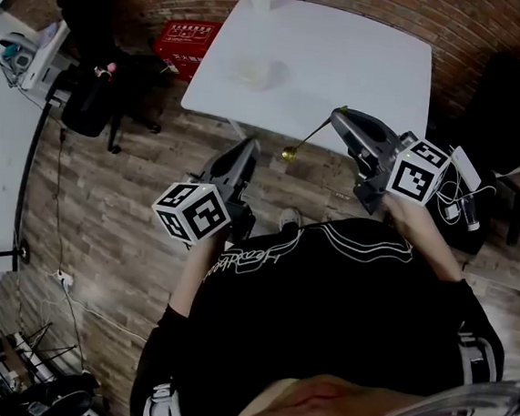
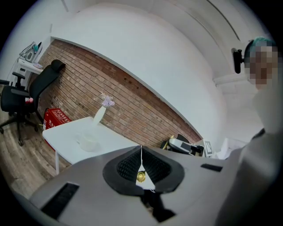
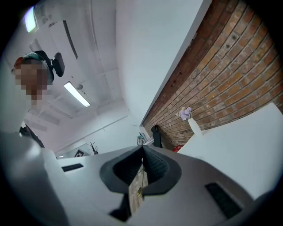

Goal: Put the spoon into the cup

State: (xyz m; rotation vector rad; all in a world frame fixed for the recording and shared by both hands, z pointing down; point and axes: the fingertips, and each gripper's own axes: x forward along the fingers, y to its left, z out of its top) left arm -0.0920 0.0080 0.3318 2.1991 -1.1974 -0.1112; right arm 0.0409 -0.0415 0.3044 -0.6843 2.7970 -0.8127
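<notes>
We see the right gripper (image 1: 340,117) with its fingers pinching the handle end of the gold spoon (image 1: 305,141). The spoon slants down from them in the air, at the near edge of the white counter (image 1: 365,66). The left gripper (image 1: 250,145) has its fingers pressed together on nothing, its tip near the spoon's bowl, while the cup (image 1: 256,70) stands on the counter, well apart from the spoon.

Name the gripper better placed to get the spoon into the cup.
Right. The right gripper is shut on the spoon by its handle, near the table edge, facing the cup. The left gripper is shut, holds nothing and is farther back.
</notes>
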